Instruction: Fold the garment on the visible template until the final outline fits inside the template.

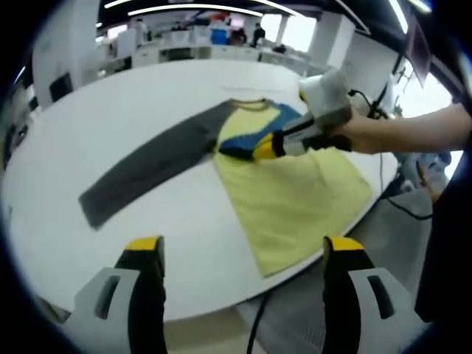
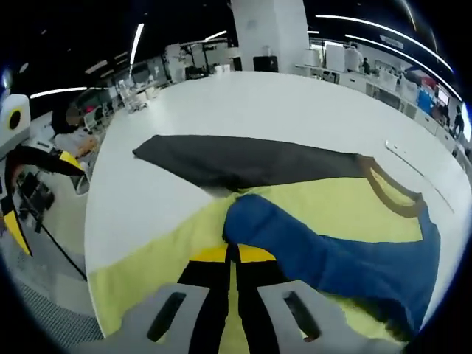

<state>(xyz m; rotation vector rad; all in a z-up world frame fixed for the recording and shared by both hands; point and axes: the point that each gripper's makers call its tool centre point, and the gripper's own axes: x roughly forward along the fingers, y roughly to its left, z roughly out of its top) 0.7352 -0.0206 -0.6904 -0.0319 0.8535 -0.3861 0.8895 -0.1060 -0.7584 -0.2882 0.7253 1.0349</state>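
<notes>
A long-sleeved shirt lies flat on the white round table (image 1: 110, 110). Its yellow body (image 1: 295, 199) reaches the near right edge, and its grey sleeve (image 1: 147, 166) stretches out to the left. The blue sleeve (image 1: 247, 140) is folded across the chest, with my right gripper (image 1: 262, 150) shut on its cuff. In the right gripper view the jaws (image 2: 232, 254) are pressed together at the blue sleeve (image 2: 332, 254) end, over the yellow body (image 2: 332, 206), with the grey sleeve (image 2: 243, 162) beyond. My left gripper (image 1: 243, 247) hovers open above the table's near edge, holding nothing, and appears as left gripper (image 2: 40, 192) at the side.
A person's forearm (image 1: 413, 129) holds the right gripper from the right. Black cables (image 1: 409, 210) trail on the floor beside the table. Office desks (image 1: 192, 48) and a white pillar (image 2: 269, 33) stand far behind. The shirt's hem lies near the table edge (image 1: 243, 299).
</notes>
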